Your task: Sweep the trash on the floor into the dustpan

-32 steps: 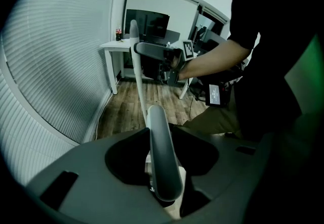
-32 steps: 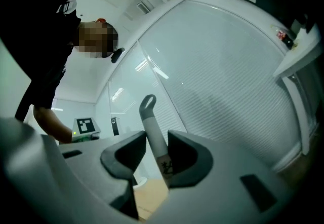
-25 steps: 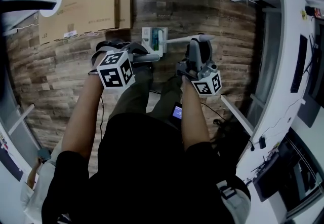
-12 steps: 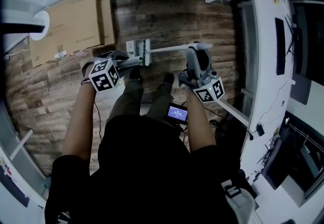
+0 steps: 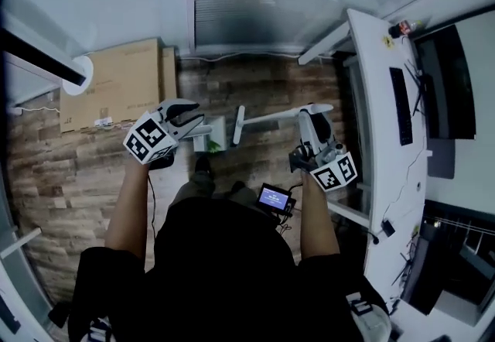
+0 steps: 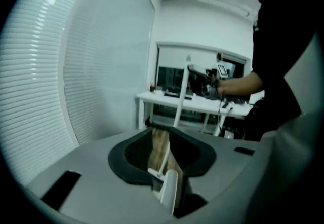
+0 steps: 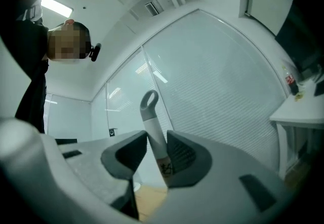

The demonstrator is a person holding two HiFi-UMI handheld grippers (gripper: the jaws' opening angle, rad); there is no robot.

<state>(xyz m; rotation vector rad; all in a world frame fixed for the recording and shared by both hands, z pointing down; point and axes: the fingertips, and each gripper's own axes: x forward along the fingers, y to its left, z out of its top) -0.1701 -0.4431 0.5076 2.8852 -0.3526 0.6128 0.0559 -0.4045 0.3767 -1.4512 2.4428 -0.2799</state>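
Left gripper [image 6: 163, 152]: clenched on the thin white dustpan handle [image 6: 169, 192]. Its jaws have just been drawing in with that handle between them, I'd guess to steady the load.
Right gripper [image 7: 157, 142]: clamped round the broom handle [image 7: 150, 116] a little below its grey hanging loop, which sticks out past the jaws. A grip that high gives reach, and the stick can swing like a lever.
Dustpan [image 5: 210, 134]: out in front of the person's left side, just beside the broom head [image 5: 238, 125]. The pan is kept close to the bristles, so whatever gets pushed has only a short way to go.
Broom [image 5: 271, 116]: the stick runs across the person's front from the right gripper towards the pan, so the two tools face each other.
Trash: something green [image 5: 213, 145] shows at the pan. It is too small for me to say what it is, or whether more lies on the wooden floor [image 5: 263, 85].
Stage: by my reckoning, the sweeping is mostly done and both tools are raised, not working the boards.
Surroundings: cardboard boxes [image 5: 116, 85] lean on the wall to the left. A long white desk [image 5: 379, 139] stands to the right, near enough to catch a swinging stick.
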